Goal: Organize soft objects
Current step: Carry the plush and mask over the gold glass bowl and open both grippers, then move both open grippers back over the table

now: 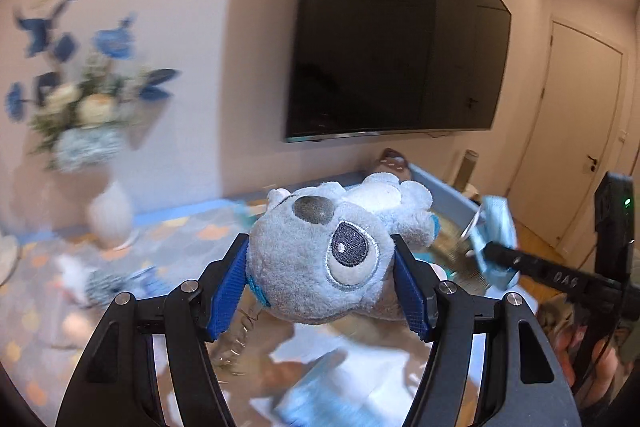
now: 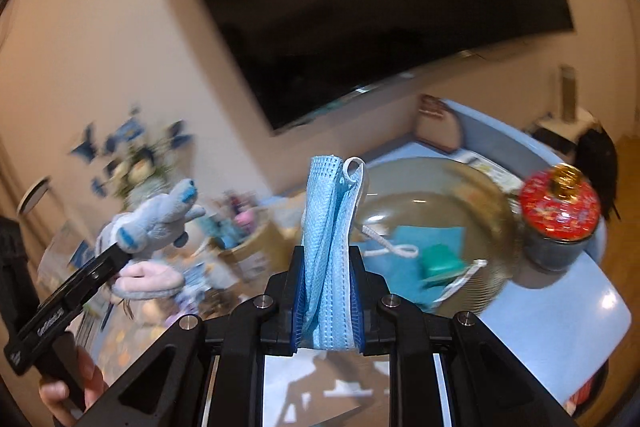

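Television [image 1: 396,27] fills the wall ahead of both tongs, and below it a blue table [image 2: 560,319] runs off past the right tongs' tips. On that table, just beyond those tips, sits a wide glass dish [image 2: 432,223] with something teal lying in it, and a red-lidded jar [image 2: 560,215] stands to its far right.

The left tongs [image 1: 320,267] are clamped around the head of a pale blue plush toy [image 1: 320,259], its body sticking out past the tips, clear of the table. The right tongs [image 2: 328,291] are squeezed tight on a folded blue face mask [image 2: 326,247], which stands up between the pads with one ear loop curling off the top. From the left view, that mask hangs off to the right of the toy, well apart from it.

To my eye both things are being carried to wherever the soft stuff belongs. Doing it well means keeping each squeeze steady and low on the load. The mask is thin and could slide out, and its loose loop may snag the dish rim. The toy is gripped only by the head, so its body may swing; move it smoothly and set it down before letting go.
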